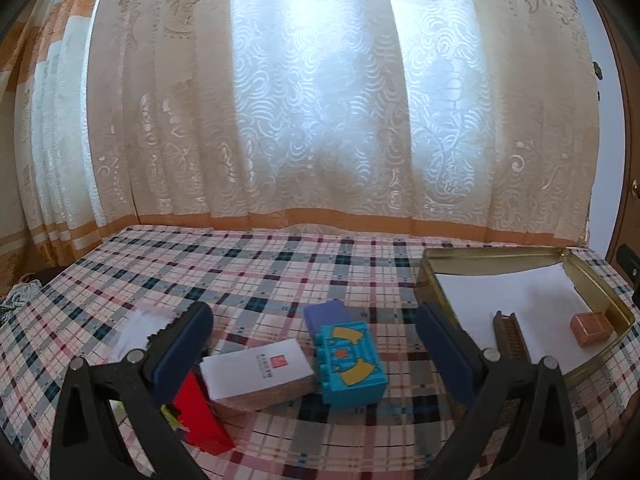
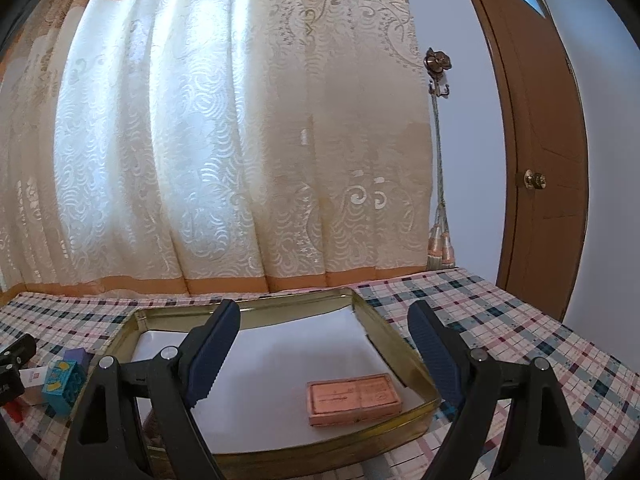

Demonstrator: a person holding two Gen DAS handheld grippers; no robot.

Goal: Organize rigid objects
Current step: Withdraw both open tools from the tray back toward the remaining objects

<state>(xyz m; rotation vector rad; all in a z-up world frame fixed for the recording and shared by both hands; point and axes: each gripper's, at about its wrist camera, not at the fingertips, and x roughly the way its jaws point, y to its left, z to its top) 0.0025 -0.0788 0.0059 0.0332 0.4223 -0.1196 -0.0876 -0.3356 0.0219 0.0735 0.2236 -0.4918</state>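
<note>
Nearest the left gripper [image 1: 312,356], whose jaws stand spread and empty, a red box [image 1: 202,420] lies under its left finger, touching a white-topped box [image 1: 256,372]. Beside that sit a teal toy block [image 1: 350,364] and a purple block [image 1: 326,312] behind it, all loose on the plaid cloth [image 1: 240,264], likely awaiting sorting. The right gripper [image 2: 324,344], jaws likewise spread with nothing between them, hovers over the gold tin tray [image 2: 416,364]. An orange-pink box [image 2: 354,398] lies inside, near the tray's front right corner, apparently already filed. A brown comb-like piece [image 1: 510,332] lies inside too. A curtain [image 2: 240,140] hangs beyond the far edge.
</note>
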